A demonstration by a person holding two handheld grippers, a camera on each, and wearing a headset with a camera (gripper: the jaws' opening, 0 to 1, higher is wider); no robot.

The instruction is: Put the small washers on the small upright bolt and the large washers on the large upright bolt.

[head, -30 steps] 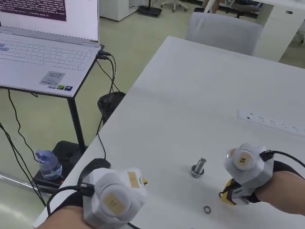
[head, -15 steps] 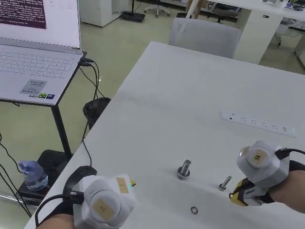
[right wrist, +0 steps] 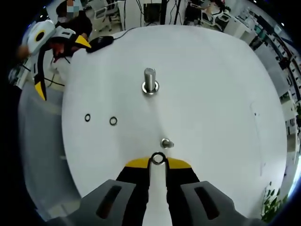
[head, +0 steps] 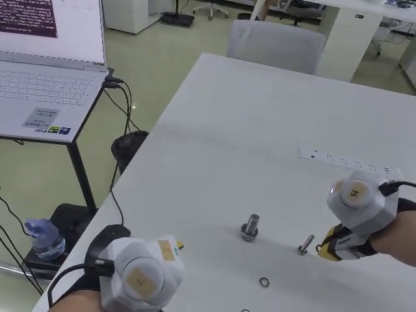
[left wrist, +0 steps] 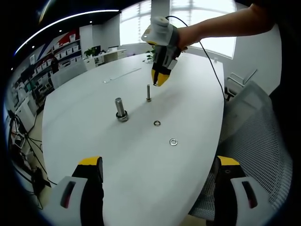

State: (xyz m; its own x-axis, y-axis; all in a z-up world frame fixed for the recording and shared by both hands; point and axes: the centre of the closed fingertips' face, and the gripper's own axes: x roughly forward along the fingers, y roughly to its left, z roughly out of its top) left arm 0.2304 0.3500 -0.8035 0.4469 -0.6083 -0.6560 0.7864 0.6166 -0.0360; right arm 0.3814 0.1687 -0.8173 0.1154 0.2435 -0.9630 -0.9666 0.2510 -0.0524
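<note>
In the right gripper view my right gripper (right wrist: 158, 165) is shut on a small washer (right wrist: 158, 158), a short way from the small upright bolt (right wrist: 166, 143). Beyond it stands the large upright bolt (right wrist: 150, 81). Two loose washers (right wrist: 113, 121) lie flat on the white table (right wrist: 211, 84). The head view has the right gripper (head: 323, 249) just right of the small bolt (head: 304, 244), with the large bolt (head: 250, 227) to its left. My left gripper (left wrist: 159, 162) is open with nothing between its jaws, back from the bolts at the table's near edge (head: 162, 260).
A white power strip (head: 344, 160) lies on the table beyond the bolts. Left of the table stand a laptop (head: 45, 84) on a stand, trailing cables and a water bottle (head: 44, 237) on the floor. A grey chair (head: 276, 45) is at the far end.
My right gripper has moved right and farther across the table, uncovering the small bolt. The head camera has shifted. The left gripper has kept its place.
</note>
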